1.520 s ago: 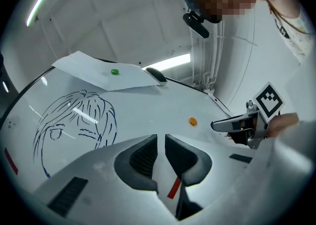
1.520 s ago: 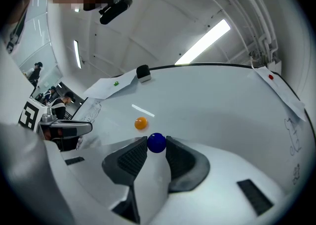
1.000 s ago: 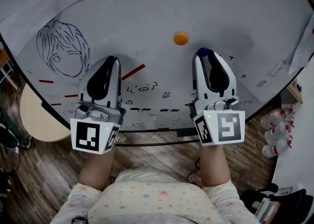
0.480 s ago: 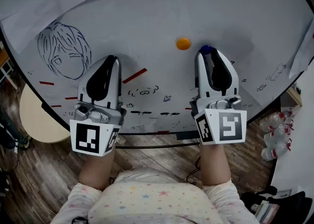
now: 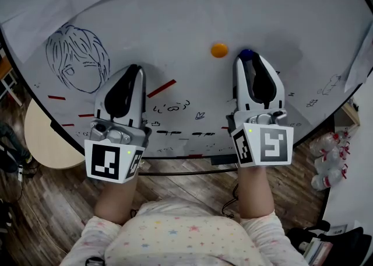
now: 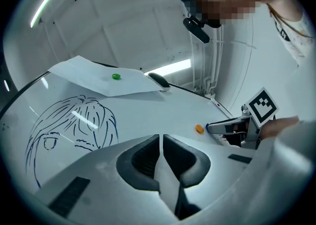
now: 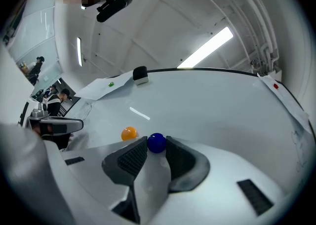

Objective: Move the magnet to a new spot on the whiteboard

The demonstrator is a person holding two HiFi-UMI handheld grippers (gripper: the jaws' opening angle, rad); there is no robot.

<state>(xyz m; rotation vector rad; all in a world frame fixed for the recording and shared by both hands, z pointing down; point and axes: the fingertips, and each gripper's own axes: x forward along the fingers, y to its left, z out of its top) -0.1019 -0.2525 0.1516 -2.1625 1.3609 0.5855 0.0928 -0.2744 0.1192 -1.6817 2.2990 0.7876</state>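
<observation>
Pinching right gripper (image 7: 156, 146): blue magnet (image 7: 157, 141), tip-held
Left gripper (image 6: 161, 137): closed, empty
Risk: slipping free; striking orange magnet (image 7: 129, 133), 9 o'clock

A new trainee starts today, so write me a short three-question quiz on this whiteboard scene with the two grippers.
1. True or false: the left gripper has its jaws together with nothing between them.
2. Which colour is the magnet between the jaws of the right gripper? A. orange B. blue C. green
3. In the head view, what sits on the whiteboard just left of that magnet?

Key
1. True.
2. B, the blue magnet.
3. The orange magnet.
</observation>
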